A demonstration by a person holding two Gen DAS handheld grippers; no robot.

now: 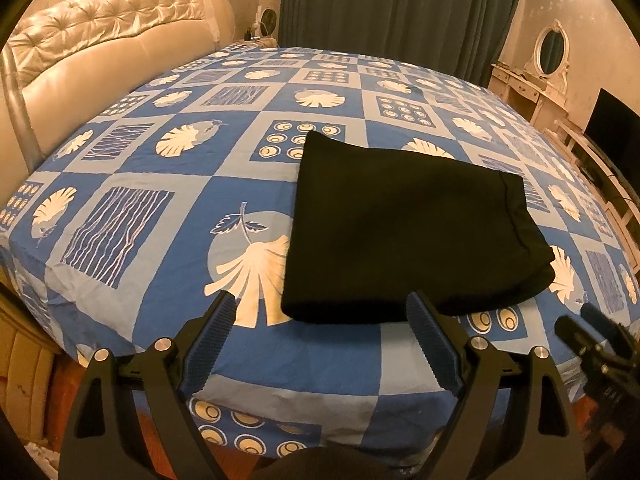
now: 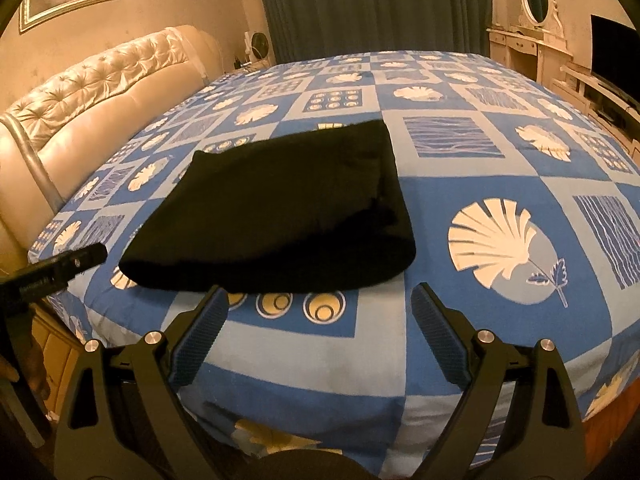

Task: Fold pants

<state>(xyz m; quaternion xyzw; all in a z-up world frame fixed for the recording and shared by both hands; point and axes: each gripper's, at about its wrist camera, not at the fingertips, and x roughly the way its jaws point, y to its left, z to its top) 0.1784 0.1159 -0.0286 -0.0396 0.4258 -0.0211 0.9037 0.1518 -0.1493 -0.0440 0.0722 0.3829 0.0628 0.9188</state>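
Note:
Black pants (image 1: 408,228) lie folded into a flat rectangle on the blue patterned bedsheet (image 1: 168,184), near the bed's front edge. My left gripper (image 1: 320,304) hovers just short of the bundle's near edge, open, with nothing between its fingers. In the right wrist view the same pants (image 2: 280,216) lie ahead and slightly left. My right gripper (image 2: 320,296) is open and empty too, close to the near folded edge. The other gripper's black body shows at the left edge (image 2: 60,268) of that view and at the right edge (image 1: 592,340) of the left wrist view.
A tufted cream headboard (image 1: 108,40) runs along the left. Dark curtains (image 1: 400,4) hang behind the bed. A white dressing table with an oval mirror (image 1: 552,52) and a dark screen (image 1: 616,128) stand at the right. The bed's front edge drops off below the grippers.

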